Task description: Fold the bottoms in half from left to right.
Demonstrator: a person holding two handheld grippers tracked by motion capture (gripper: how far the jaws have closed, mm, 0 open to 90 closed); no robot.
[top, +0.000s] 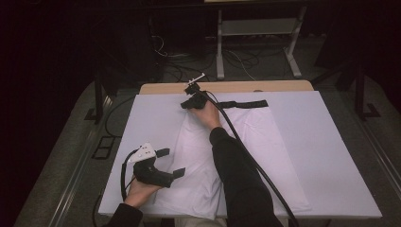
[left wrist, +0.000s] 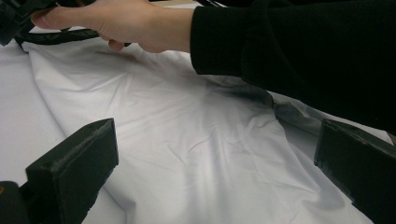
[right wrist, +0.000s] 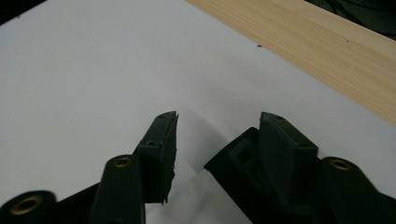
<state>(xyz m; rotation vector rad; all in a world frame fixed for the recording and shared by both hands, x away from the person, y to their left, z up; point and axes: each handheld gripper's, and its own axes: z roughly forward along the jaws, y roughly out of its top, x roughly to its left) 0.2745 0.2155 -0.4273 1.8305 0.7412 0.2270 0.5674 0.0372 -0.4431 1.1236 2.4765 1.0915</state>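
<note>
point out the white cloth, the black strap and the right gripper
white cloth (top: 198,156), high view, on its flat middle.
black strap (top: 248,104), high view, on its middle, at the cloth's far edge.
right gripper (right wrist: 217,140), right gripper view, midway between its fingertips.

Left gripper (top: 166,163) low, near the person, held from beneath by the left hand (top: 139,191), jaws spread wide. Right gripper (top: 186,105) well ahead of it on an outstretched arm, right hand (top: 207,112) gripping; jaws part-closed, gap visible between tips.
</note>
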